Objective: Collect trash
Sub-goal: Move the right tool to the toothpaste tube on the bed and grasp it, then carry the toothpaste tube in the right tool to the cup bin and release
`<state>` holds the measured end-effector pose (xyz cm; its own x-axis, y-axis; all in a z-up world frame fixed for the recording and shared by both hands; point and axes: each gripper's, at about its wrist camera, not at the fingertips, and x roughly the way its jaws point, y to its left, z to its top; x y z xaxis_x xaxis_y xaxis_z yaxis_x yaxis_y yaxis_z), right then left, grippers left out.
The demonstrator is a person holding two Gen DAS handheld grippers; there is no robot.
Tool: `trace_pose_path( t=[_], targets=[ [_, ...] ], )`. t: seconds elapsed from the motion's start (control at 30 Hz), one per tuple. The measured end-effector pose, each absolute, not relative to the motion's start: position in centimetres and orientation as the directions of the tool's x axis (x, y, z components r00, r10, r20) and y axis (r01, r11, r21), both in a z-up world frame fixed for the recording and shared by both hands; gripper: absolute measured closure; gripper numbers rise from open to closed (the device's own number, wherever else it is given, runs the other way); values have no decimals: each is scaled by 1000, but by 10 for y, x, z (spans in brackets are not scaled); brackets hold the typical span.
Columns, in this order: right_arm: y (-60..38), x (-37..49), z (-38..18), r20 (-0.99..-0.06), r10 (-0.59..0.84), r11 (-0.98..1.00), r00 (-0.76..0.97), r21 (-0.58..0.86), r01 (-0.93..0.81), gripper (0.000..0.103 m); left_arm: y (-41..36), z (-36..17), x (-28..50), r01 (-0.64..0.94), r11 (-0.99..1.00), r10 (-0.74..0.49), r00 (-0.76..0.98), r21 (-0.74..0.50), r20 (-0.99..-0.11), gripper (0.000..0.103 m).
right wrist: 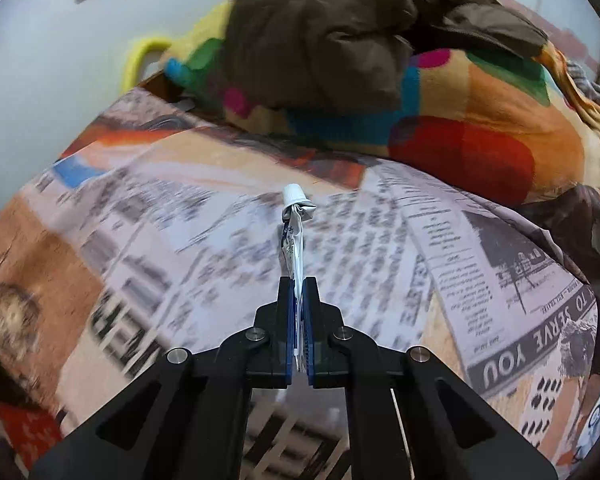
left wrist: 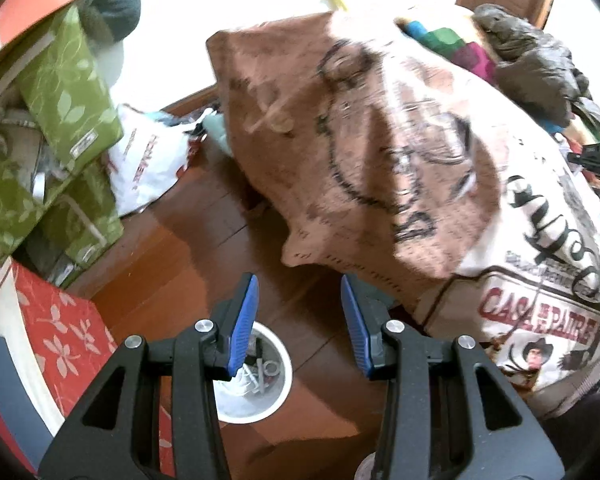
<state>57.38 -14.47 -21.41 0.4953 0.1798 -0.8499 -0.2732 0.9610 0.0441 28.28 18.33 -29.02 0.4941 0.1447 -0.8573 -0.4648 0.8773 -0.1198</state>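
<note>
Tube (right wrist: 294,236) held flat end first in the right gripper (right wrist: 299,280), above the newspaper-print bedspread (right wrist: 220,240).

Grip is to be kept firm while the tube (squeezed flat, white cap outermost) is carried to the white bin (left wrist: 270,380) on the wooden floor (left wrist: 172,248). The left gripper (left wrist: 299,286) hangs wide and empty over that bin.

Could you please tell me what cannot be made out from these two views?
- Left wrist view: white bin contents, half hidden behind the open left tool.
- Left wrist view: brown printed blanket drawing, motion-blurred.
- Right wrist view: squeezed tube label, too small and crumpled; its tail hidden inside the shut right tool.
- Right wrist view: newsprint bedding text, mostly blurred.
</note>
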Motion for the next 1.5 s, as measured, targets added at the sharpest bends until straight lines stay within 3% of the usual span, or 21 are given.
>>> trace_pose_path(
  t=[0.43,0.73,0.97,1.43,1.5],
  targets=[
    [-45,410,-139,-803,439,765,402,99,-637,99,179,-237,246,-451,879,157,580,-155,-799,61],
    [40,314,-134,-790,571,581,224,196,-790,99,199,-217,191,-507,846,202,589,-163,-782,61],
    [95,260,-179,-840,537,483,72,237,-843,99,219,-228,156,-570,810,250,552,-141,-795,61],
    [158,204,-246,-898,433,367,-82,259,-894,98,254,-299,117,-679,710,181,433,-187,-883,61],
    [168,204,-254,-909,402,355,-107,263,-897,94,257,-303,116,-683,704,169,431,-198,-886,61]
  ],
)
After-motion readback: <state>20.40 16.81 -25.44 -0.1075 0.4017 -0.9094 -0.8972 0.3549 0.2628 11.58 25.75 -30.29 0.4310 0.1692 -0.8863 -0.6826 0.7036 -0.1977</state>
